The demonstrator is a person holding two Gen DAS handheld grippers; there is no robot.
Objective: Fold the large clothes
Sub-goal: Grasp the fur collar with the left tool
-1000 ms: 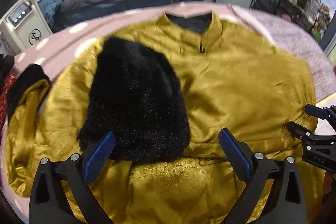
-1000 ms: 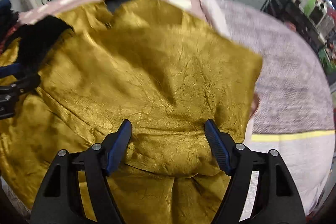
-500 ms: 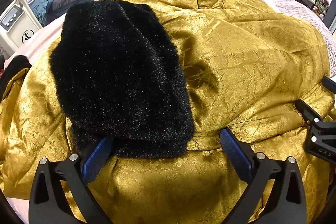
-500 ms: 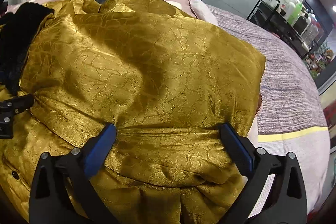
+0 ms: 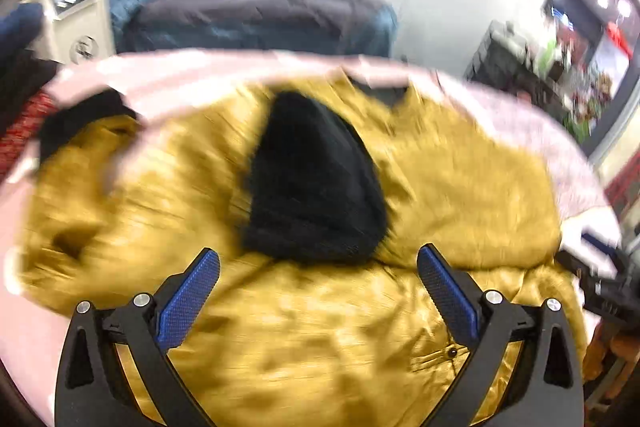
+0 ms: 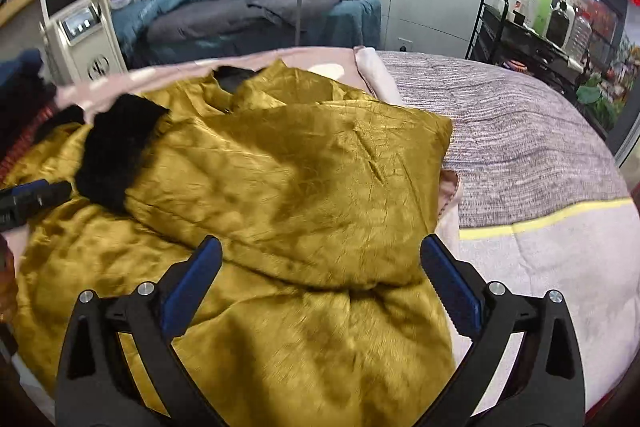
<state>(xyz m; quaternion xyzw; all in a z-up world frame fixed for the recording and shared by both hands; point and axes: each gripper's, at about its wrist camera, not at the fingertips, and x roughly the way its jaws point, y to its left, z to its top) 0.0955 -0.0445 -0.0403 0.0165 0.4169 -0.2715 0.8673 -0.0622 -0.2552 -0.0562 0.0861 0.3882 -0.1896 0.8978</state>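
A large gold satin jacket (image 5: 460, 195) lies spread on the bed, collar at the far side. One sleeve with a black fur cuff (image 5: 316, 187) is folded across its chest. It also shows in the right wrist view (image 6: 304, 187), with the fur cuff (image 6: 116, 155) at the left. A second black cuff (image 5: 80, 119) lies at the far left. My left gripper (image 5: 318, 287) is open and empty above the jacket's lower part. My right gripper (image 6: 320, 279) is open and empty over the jacket's near right part. The left wrist view is motion-blurred.
The bed has a pink cover (image 5: 180, 71) and a grey knitted blanket (image 6: 520, 131) with a yellow stripe on the right. A white machine (image 6: 80, 31) stands back left. A second bed with blue and grey bedding (image 6: 260, 7) and a black bottle rack (image 6: 528, 43) stand behind.
Both grippers have pulled back and up from the jacket, so more of the bed and room shows. The folded sleeve stays across the chest. Both stay open.
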